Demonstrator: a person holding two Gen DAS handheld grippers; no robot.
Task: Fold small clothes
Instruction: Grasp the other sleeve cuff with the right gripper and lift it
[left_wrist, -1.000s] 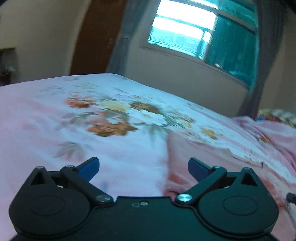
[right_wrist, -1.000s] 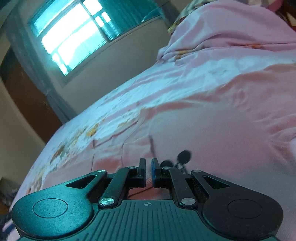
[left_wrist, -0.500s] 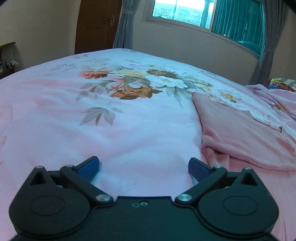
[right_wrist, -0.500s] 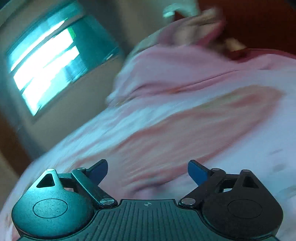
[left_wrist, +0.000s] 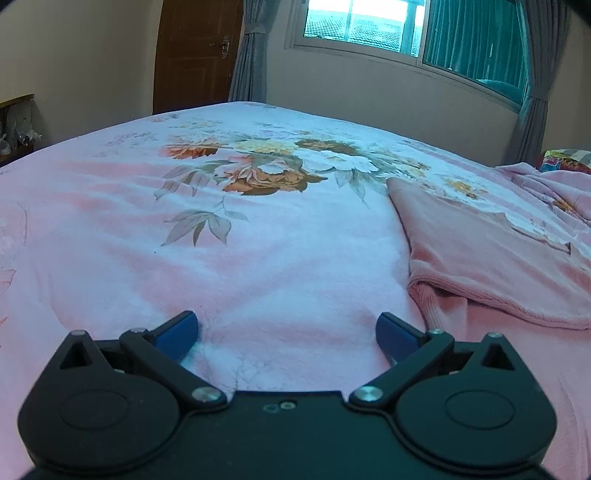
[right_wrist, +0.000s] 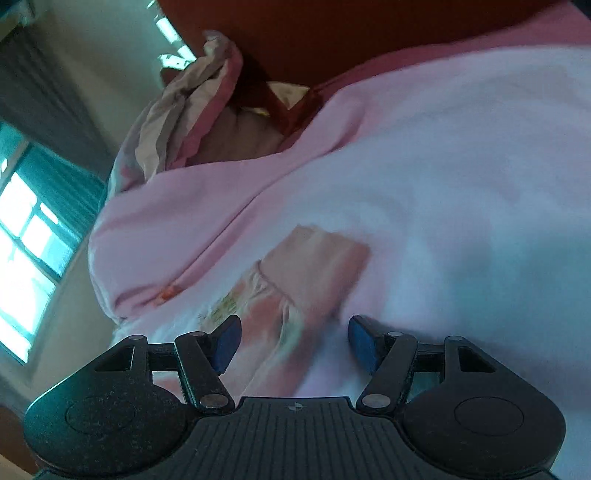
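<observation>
A folded pink garment (left_wrist: 491, 258) lies on the bed at the right of the left wrist view, its ribbed hem toward me. My left gripper (left_wrist: 286, 334) is open and empty, low over the bare blanket to the left of the garment. My right gripper (right_wrist: 291, 341) is open and empty, tilted, just above a small peach-pink piece of cloth (right_wrist: 303, 280) with a printed pattern that lies on the blanket between its fingers.
A pink floral blanket (left_wrist: 221, 236) covers the bed. A rumpled heap of pink bedding (right_wrist: 184, 110) lies by the dark headboard (right_wrist: 332, 33). A door (left_wrist: 192, 55), curtains and a window (left_wrist: 369, 22) stand behind the bed.
My right gripper opened from shut and swung toward the headboard end, now over the small peach cloth. My left gripper stayed open and levelled out beside the pink garment.
</observation>
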